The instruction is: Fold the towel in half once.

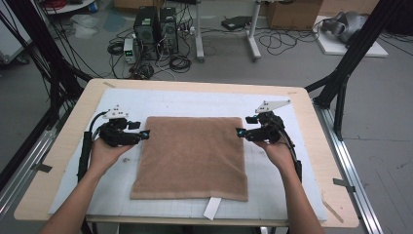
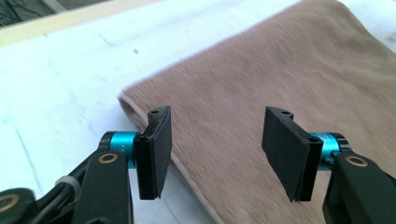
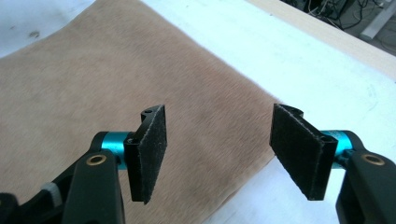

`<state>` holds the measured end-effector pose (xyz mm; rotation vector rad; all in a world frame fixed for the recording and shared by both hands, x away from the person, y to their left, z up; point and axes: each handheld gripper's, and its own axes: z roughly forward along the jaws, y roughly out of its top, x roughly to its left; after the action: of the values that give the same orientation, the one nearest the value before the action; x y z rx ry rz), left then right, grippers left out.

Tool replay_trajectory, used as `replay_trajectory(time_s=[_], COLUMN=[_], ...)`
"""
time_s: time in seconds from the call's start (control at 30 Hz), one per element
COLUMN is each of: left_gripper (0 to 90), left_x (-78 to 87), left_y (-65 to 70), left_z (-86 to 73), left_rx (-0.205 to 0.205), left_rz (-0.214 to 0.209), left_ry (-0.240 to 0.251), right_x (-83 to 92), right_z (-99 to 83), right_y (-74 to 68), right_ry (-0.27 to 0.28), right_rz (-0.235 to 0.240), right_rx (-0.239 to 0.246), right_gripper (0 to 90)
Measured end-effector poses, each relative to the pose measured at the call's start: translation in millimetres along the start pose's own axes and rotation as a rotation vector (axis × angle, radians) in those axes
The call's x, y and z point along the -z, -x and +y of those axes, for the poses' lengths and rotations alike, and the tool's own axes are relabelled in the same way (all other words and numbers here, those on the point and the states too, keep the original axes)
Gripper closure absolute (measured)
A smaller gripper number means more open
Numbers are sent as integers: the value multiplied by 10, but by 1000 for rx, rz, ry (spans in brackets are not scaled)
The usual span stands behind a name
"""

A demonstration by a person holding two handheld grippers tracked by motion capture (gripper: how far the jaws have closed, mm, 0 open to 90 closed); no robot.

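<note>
Both jaws released: left gripper (image 1: 144, 133) and right gripper (image 1: 240, 132) flank the folded brown terry towel (image 1: 192, 158), holding nothing. Risk: uneven bites skew any further fold.

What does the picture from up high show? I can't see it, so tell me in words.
A brown towel lies flat on a white mat on a wooden table. A person's two hands hold the left gripper and right gripper, jaws open, at the towel's far corners.
</note>
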<state>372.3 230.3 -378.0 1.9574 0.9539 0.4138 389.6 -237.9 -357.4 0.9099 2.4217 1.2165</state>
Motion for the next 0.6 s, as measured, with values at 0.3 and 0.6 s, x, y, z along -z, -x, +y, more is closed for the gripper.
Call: replay_trajectory(time_s=[0.3, 0.6], left_gripper=[449, 464], left_x=[-168, -546], left_y=[-183, -398], left_z=[194, 62], left_rx=[12, 46], left_rz=[33, 62], left_ry=[-3, 13], right_x=[-296, -736], right_z=[173, 34], right_y=[221, 482], right_ry=[-34, -110], right_rz=[-37, -63], right_rx=[-4, -49], right_gripper=[371, 380])
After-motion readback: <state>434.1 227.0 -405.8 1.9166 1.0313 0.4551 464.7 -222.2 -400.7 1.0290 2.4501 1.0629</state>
